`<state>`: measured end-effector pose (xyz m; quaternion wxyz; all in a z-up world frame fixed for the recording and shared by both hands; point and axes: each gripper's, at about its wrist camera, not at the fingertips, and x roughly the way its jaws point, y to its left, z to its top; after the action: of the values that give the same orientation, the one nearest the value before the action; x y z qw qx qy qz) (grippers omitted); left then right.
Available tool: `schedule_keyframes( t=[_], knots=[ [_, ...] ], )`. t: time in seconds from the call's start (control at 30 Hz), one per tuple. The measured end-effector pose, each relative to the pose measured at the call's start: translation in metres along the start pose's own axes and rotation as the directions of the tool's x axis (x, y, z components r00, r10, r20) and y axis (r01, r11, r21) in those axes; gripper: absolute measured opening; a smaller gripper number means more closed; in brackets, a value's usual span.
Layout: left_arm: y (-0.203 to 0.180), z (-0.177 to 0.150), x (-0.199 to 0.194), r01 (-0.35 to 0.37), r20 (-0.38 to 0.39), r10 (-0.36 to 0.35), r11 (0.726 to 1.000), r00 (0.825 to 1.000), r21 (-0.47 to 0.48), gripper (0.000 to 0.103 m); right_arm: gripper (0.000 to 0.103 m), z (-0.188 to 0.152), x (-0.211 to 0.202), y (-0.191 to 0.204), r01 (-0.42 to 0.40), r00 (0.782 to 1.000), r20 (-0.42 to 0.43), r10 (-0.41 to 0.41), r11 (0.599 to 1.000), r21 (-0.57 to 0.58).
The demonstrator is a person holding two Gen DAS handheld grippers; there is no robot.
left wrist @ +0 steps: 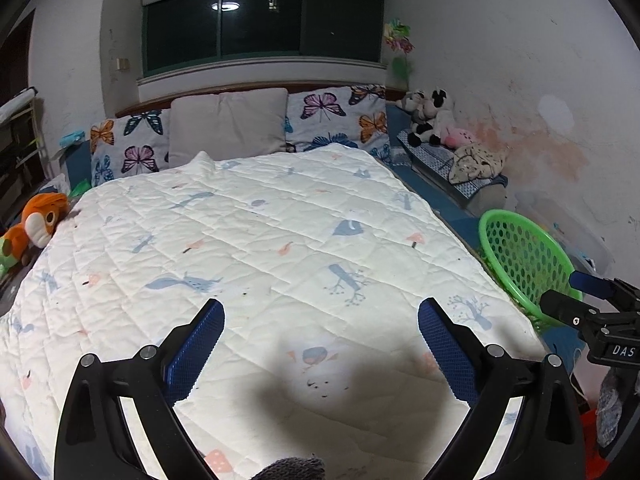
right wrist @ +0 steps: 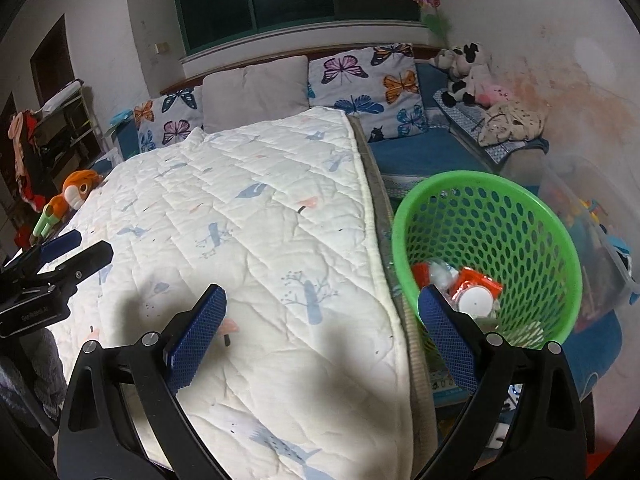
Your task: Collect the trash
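Note:
A green perforated basket [right wrist: 520, 216] stands on the floor at the bed's right side, also in the left wrist view as the basket [left wrist: 524, 256]. Inside it lie an orange wrapper with a white round lid [right wrist: 476, 294] and white crumpled bits [right wrist: 440, 272]. My right gripper [right wrist: 322, 320] hovers open over the quilt's right edge, its right finger in front of the basket. My left gripper [left wrist: 320, 332] is open above the white quilt [left wrist: 260, 260], nothing between its fingers. Each gripper shows in the other's view: the right gripper [left wrist: 572, 296], the left gripper [right wrist: 76, 252].
Butterfly pillows [left wrist: 336, 116] and a grey pillow [left wrist: 228, 128] line the headboard. An orange plush toy [left wrist: 36, 224] lies at the bed's left edge, stuffed animals [left wrist: 428, 116] on a bench at right. A clear storage bin [right wrist: 588, 232] sits beyond the basket by the wall.

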<state>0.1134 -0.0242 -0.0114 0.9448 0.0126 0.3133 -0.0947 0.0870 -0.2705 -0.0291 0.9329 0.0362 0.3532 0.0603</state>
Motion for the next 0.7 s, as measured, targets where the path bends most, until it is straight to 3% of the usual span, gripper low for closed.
schedule_keyframes(
  t=[0.7],
  knots=[
    [0.0088,-0.0051,-0.0104,-0.035,0.031,0.035,0.999,0.999,0.000,0.094,0.097,0.0018,0.0027,0.0098,-0.015,1.000,-0.003,0.015,1.000,-0.008]
  ],
)
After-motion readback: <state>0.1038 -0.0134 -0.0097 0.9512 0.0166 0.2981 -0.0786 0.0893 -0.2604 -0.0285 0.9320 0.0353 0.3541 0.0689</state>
